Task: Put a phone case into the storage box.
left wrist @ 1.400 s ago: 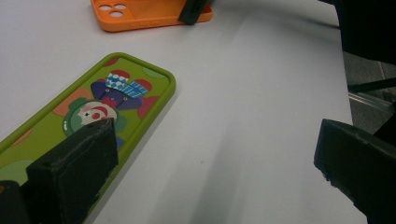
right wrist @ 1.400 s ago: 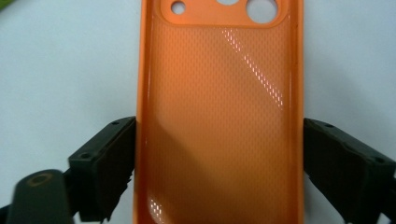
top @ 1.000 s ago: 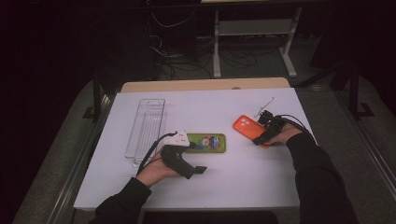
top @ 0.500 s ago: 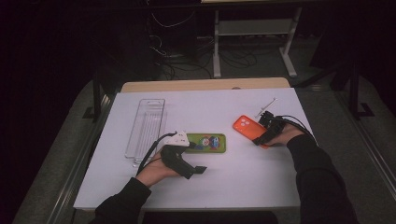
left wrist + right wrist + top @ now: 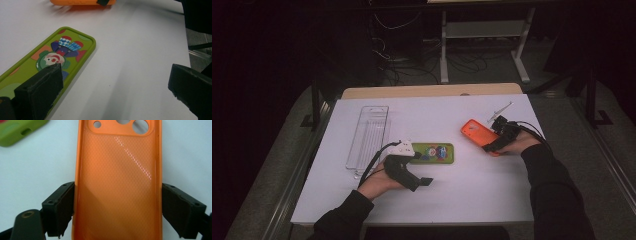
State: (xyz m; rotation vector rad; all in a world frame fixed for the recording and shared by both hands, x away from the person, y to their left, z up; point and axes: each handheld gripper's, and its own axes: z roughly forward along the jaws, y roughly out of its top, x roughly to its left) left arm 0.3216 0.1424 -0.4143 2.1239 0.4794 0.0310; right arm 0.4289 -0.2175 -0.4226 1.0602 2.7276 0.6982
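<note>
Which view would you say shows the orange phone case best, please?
The right gripper view: the orange case lies large between the right gripper's jaws, camera holes and inner texture plain. The high view shows it small and tilted; the left gripper view catches one edge.

I see bare table [image 5: 492, 195] between my two grippers and along the near edge. The clear tray [image 5: 368, 134] blocks the left side, and the green case [image 5: 435, 152] lies mid-table.

A lab or test room, it seems: a white-topped table [image 5: 492, 200] stands on grey floor, and behind the table loose cables [image 5: 412, 62] trail around a bare metal equipment stand [image 5: 484, 35] in the dark.
</note>
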